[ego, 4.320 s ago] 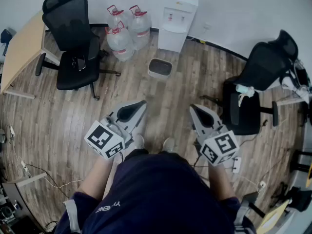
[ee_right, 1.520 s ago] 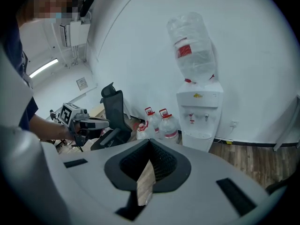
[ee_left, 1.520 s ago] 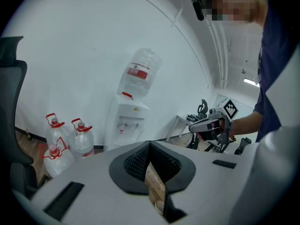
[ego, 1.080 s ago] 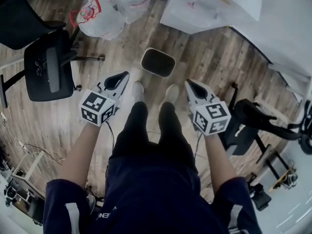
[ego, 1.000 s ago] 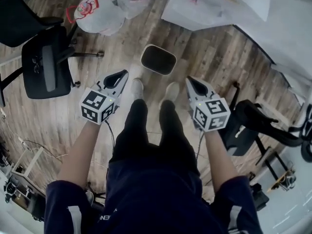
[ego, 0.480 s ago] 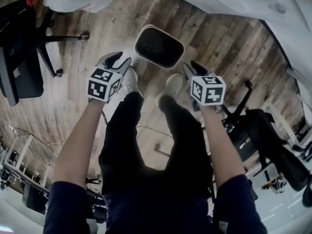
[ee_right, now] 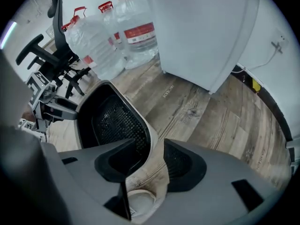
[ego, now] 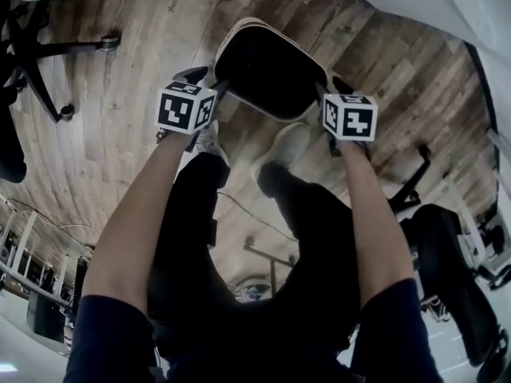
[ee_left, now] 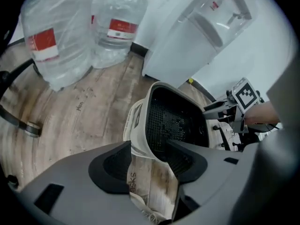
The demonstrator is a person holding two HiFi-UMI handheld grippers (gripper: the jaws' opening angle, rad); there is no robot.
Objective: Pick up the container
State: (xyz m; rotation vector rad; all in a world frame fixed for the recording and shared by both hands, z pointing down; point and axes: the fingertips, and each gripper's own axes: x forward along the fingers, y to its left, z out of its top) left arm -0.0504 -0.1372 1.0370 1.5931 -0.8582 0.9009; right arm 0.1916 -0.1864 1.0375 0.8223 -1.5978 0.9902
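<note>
The container [ego: 267, 70] is a white bin with a black mesh inside, standing on the wood floor in front of the person's feet. My left gripper [ego: 209, 82] is at its left rim and my right gripper [ego: 326, 88] at its right rim. In the left gripper view the container's [ee_left: 173, 121] white wall runs between the jaws of the left gripper [ee_left: 149, 165], one jaw outside and one inside. The right gripper [ee_right: 157, 165] straddles the container's [ee_right: 112, 121] wall the same way. Both pairs of jaws are opening, wide of the wall.
Large water jugs [ee_left: 51, 36] and a white water dispenser [ee_left: 201, 27] stand just beyond the container. A black office chair [ee_right: 51, 46] is to the left, another chair [ego: 447, 246] to the right. The person's shoes [ego: 289, 142] are close behind the container.
The person has bent lower, so the container looks larger. Both grippers have moved forward from short of it to its two side rims, and their jaws have spread apart.
</note>
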